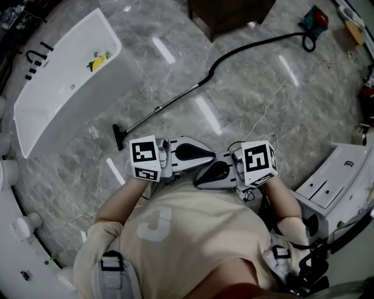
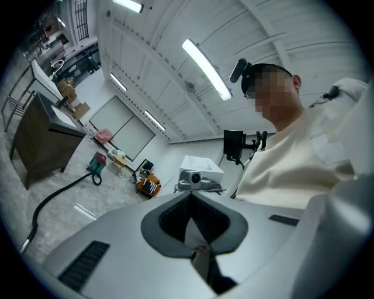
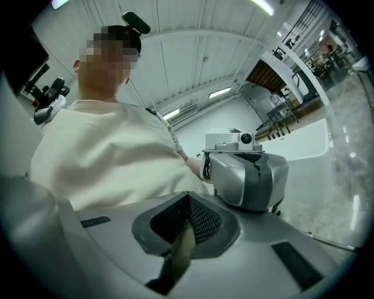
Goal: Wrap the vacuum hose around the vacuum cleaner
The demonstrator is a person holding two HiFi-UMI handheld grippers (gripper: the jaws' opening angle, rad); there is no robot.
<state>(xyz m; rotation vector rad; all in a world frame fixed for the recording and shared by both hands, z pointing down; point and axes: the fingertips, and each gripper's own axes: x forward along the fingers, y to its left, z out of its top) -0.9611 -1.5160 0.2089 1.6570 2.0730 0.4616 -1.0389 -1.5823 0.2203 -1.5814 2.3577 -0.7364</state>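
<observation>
Inspector: Nearest the lens, what is recorded?

Clerk: Person's cream shirt (image 1: 193,233), filling the lower part of the head view. Both grippers are held level just in front of the chest, pointing inward at each other.

Inspector: Condition of the left gripper (image 1: 208,155)?

Clerk: Jaws together, nothing between them; its own view confirms this.

Inspector: And the right gripper (image 1: 200,180)?

Clerk: Likewise closed and empty. Its tip lies just beside the left one's, on the side nearer the body. Whether the two touch cannot be told.

Inspector: Location of the vacuum hose (image 1: 245,49)?

Clerk: On the grey marble floor (image 1: 263,87), black, laid out in one long curve and wrapped around nothing. At the far end it curls in a small loop beside the vacuum cleaner (image 1: 315,20), a green and red unit at the upper right. The near end joins a straight wand (image 1: 163,108) ending in a floor nozzle (image 1: 119,137), which rests near the left gripper's marker cube but apart from it. Neither gripper touches the hose.

Inspector: Surroundings?

Clerk: White bathtub (image 1: 58,87) at left, dark wooden cabinet (image 1: 231,14) at top, white drawer unit (image 1: 333,187) at right.
</observation>
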